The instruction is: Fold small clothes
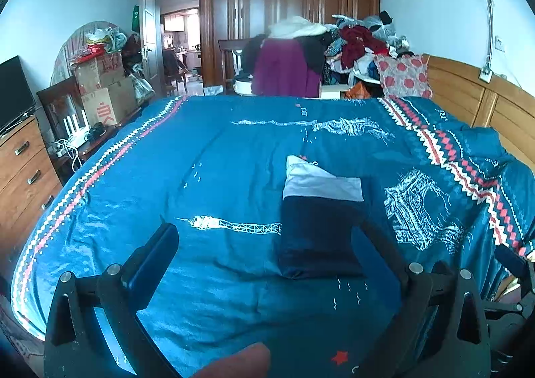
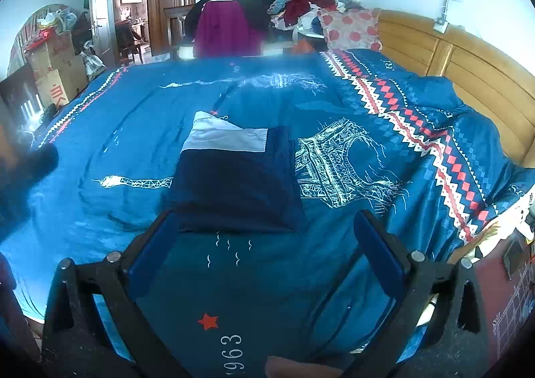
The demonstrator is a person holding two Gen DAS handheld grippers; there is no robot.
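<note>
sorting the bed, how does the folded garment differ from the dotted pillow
The garment lies flat mid-bed, near both open grippers; the pillow stands propped at the far corner by the headboard. The garment is plain navy with a pale band; the pillow is pale with red dots. Both are roughly rectangular.

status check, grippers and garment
Left gripper open, empty. Right gripper open, empty. Navy garment folded flat on bed, untouched. Nothing in the way.
</note>
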